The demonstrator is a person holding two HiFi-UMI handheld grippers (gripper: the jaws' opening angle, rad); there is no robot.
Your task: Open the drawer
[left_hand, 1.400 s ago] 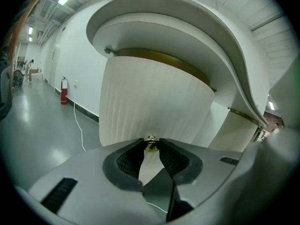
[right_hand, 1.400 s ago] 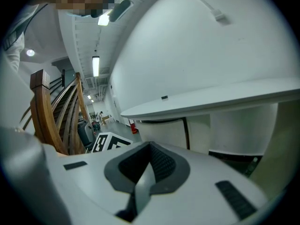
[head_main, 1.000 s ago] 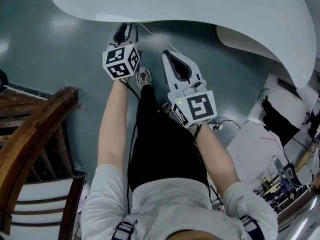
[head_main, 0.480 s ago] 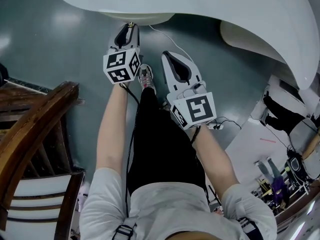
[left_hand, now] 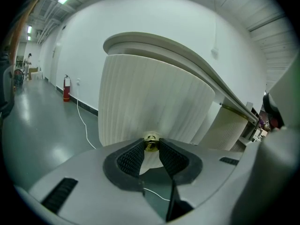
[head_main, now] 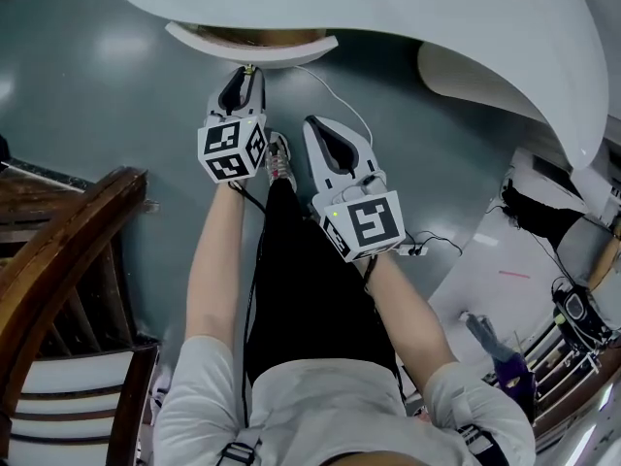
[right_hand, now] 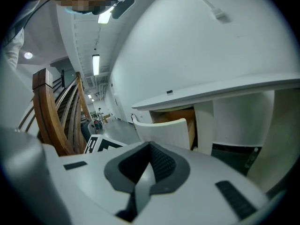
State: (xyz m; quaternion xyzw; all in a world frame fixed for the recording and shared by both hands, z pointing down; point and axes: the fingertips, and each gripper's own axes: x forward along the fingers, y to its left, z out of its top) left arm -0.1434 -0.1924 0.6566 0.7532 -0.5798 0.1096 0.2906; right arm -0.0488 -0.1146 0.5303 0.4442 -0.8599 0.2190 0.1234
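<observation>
A white curved drawer (head_main: 291,51) stands partly pulled out from under the white desk top (head_main: 408,8), with its wooden inside showing. My left gripper (head_main: 249,71) is shut on the drawer's small brass knob (left_hand: 151,142), which sits between the black pads at the tips. The ribbed drawer front (left_hand: 154,102) fills the left gripper view. My right gripper (head_main: 320,124) hangs beside the left one over the floor, its jaws shut on nothing. In the right gripper view the drawer (right_hand: 164,130) shows ahead and to the left, apart from the right gripper (right_hand: 151,146).
A wooden chair (head_main: 68,260) stands close on the left. A white cable (head_main: 335,90) runs over the grey floor under the desk. My leg and shoe (head_main: 279,153) are between the grippers. Cluttered gear (head_main: 543,338) sits at the lower right.
The drawer has slid out from under the desk top, so its wooden inside now shows. Both grippers have moved back towards my body, the left one still on the knob.
</observation>
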